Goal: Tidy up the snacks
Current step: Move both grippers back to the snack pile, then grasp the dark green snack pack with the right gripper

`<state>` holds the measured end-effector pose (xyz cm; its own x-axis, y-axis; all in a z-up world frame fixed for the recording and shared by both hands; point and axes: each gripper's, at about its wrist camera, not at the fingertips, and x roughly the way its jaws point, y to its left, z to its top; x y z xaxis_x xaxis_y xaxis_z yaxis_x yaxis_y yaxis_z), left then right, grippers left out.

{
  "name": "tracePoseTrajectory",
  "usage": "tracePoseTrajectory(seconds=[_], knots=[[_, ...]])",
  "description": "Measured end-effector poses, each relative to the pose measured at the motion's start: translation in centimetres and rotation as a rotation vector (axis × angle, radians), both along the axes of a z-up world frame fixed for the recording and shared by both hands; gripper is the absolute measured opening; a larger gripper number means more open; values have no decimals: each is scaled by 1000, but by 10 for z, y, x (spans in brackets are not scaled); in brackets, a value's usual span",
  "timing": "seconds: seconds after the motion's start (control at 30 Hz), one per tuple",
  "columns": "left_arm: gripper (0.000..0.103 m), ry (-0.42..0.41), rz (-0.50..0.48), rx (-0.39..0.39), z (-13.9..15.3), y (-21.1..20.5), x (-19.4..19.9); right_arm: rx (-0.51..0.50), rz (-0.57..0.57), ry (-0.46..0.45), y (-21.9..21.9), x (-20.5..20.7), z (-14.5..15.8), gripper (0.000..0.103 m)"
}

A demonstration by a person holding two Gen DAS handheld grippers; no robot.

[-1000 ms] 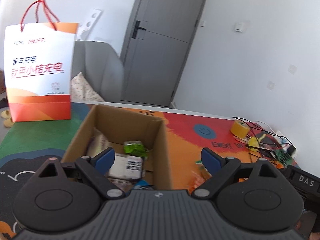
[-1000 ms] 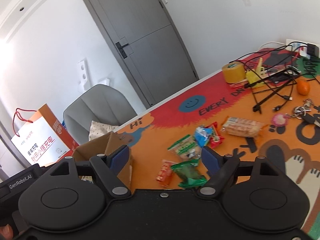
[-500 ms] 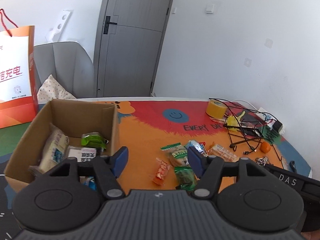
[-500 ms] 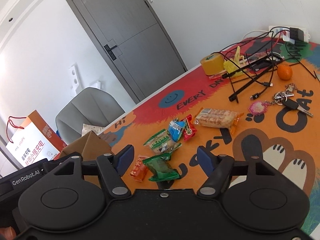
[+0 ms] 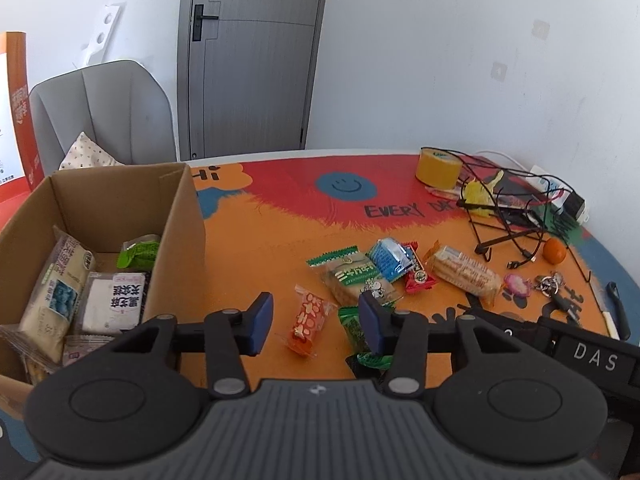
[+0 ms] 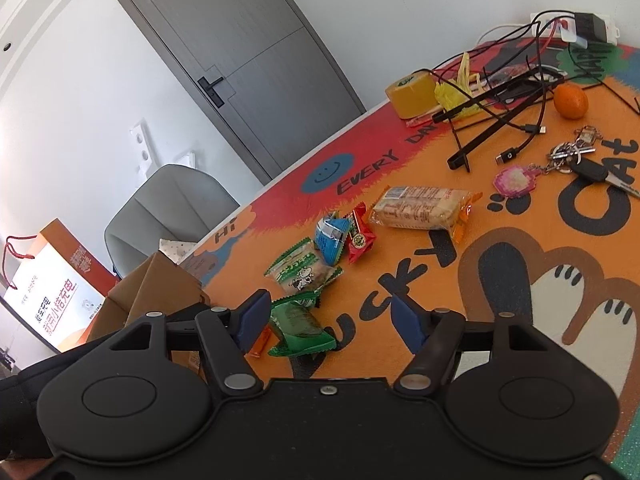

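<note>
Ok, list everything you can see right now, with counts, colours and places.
cardboard box: 1, brown, table's left, several packets inside
loose snack packets: 6, green, blue, red, orange, mid-table
tape roll: 1, yellow, far side
cables: tangle, black, far right
orange: 1, by cables
keys: 1 bunch, pink charm, right
shopping bag: 1, white-orange, behind box
chair: 1, grey, behind table
door: 1, grey
left gripper: jaws open over orange packet
right gripper: jaws open near green packet

snack packets (image 5: 362,280) loose on the mat (image 5: 280,240), right of the cardboard box (image 5: 176,216) with more packets inside
</note>
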<state>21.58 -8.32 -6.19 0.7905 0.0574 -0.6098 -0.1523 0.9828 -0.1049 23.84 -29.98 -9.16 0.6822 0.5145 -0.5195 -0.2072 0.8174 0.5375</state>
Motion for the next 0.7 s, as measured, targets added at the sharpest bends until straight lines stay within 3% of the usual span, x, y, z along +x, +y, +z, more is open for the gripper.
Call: tracePoseTrajectory(seconds=[0.57, 0.7], knots=[[44, 122, 7, 1, -48, 3, 41, 4, 16, 69, 14, 27, -24, 67], [29, 126, -11, -28, -51, 5, 43, 0, 31, 81, 24, 31, -27, 67]])
